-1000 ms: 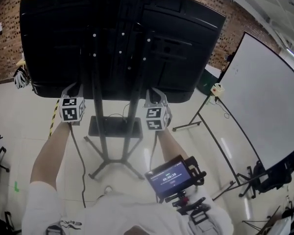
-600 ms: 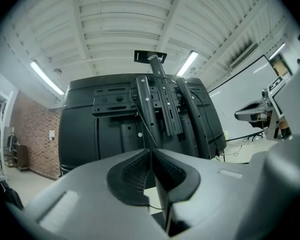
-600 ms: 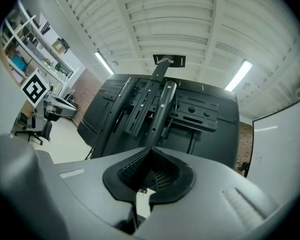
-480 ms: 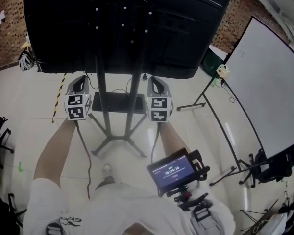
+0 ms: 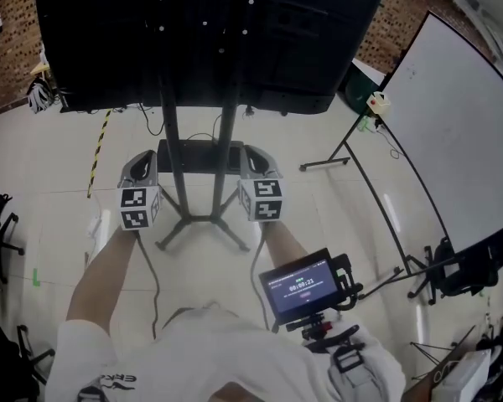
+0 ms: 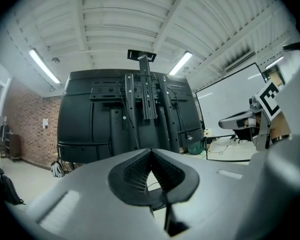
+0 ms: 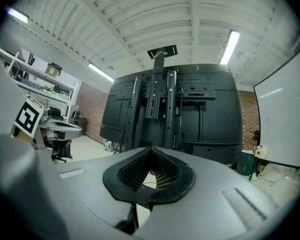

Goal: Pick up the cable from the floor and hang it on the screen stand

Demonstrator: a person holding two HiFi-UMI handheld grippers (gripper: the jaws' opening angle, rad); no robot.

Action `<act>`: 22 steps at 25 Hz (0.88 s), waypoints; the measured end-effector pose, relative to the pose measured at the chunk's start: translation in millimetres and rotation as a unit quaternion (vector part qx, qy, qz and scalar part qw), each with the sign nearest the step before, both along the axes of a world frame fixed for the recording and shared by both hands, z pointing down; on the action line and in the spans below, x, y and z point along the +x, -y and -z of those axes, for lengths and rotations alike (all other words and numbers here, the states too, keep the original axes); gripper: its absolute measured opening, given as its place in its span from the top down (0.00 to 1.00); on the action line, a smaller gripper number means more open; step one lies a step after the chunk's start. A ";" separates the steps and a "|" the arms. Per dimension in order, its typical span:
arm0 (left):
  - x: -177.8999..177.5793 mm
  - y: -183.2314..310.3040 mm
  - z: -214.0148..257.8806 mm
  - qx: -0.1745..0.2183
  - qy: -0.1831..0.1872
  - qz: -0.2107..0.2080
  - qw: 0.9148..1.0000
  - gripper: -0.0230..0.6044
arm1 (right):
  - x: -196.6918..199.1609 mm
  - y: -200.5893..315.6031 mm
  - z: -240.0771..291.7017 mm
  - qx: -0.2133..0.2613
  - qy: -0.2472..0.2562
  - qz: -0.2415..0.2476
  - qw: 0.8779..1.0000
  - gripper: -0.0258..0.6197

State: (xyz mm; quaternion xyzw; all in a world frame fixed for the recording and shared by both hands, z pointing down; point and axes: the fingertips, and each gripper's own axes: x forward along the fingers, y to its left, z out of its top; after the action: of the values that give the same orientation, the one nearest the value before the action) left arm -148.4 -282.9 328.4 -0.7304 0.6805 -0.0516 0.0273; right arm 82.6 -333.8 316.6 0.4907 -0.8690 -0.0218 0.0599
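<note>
Black cable [image 6: 131,128] runs upright down the screen stand [image 5: 169,141], ahead of and above the 2 tongs, likely nearer the left tongs [image 5: 142,156]. Left and right tongs [image 5: 251,152] are pressed together, empty.

Screen [image 5: 260,32]: cut off by the upper edge of the head view; only the back on show, front face turned away.
Stand [image 5: 173,153]: upper poles lost against the black back of the screen.
Thin wire [image 5: 203,135]: too fine to trace; impossible to tell whether the task's cable.
Whiteboard [image 5: 453,141]: cut by the right edge.
Right gripper [image 6: 225,122]: rear lost at the rim of the left gripper view.
Chest display [image 5: 300,285]: print too small to read.
Bundle [image 5: 38,95]: too small to identify.
</note>
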 end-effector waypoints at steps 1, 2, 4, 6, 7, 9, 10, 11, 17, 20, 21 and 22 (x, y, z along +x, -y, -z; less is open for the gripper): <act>1.3 -5.9 -3.4 -0.001 -0.003 -0.003 1.000 0.96 | -0.8 -7.1 -3.3 -0.003 0.001 0.001 1.000 0.94; 1.8 -12.0 -6.2 -0.001 -0.006 -0.006 1.000 0.96 | -2.3 -14.5 -6.1 -0.005 0.001 0.002 1.000 0.94; 1.4 -25.0 -11.3 -0.001 -0.009 -0.012 1.000 0.96 | -7.3 -29.6 -11.1 -0.010 0.000 0.003 1.000 0.94; 0.6 -39.6 -17.9 -0.003 -0.008 -0.020 1.000 0.96 | -12.5 -45.0 -17.8 -0.016 -0.006 0.003 1.000 0.94; -0.3 -47.8 -21.9 -0.006 -0.006 -0.024 1.000 0.96 | -14.9 -53.6 -21.4 -0.021 -0.010 0.002 1.000 0.94; -3.5 -65.0 -29.7 -0.013 -0.005 -0.030 0.999 0.96 | -20.2 -72.4 -26.6 -0.028 -0.016 0.001 0.999 0.94; -5.4 -73.5 -33.0 -0.016 -0.005 -0.031 0.999 0.96 | -23.1 -82.1 -28.0 -0.030 -0.018 0.001 0.999 0.94; -7.1 -82.0 -35.9 -0.018 -0.005 -0.033 0.999 0.96 | -26.1 -91.9 -29.1 -0.030 -0.018 0.002 0.999 0.94; -11.9 -143.1 -58.7 -0.031 0.002 -0.045 0.999 0.96 | -42.2 -161.9 -43.1 -0.037 -0.012 0.003 0.999 0.94; -12.8 -174.0 -67.8 -0.034 -0.007 -0.053 0.998 0.96 | -46.0 -196.7 -50.7 -0.041 -0.007 -0.002 0.999 0.94; -11.5 -183.7 -69.7 -0.033 -0.012 -0.056 0.998 0.96 | -45.9 -208.2 -53.8 -0.043 -0.006 -0.004 0.999 0.94; -9.7 -192.6 -71.4 -0.032 -0.016 -0.059 0.998 0.96 | -45.0 -219.1 -57.1 -0.045 -0.006 -0.006 0.999 0.94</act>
State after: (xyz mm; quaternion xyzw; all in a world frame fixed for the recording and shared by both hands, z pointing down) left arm -158.1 -90.3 399.7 -0.7704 0.6346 -0.0604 -0.0040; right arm 37.6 -114.7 373.7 0.4928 -0.8657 0.0150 0.0870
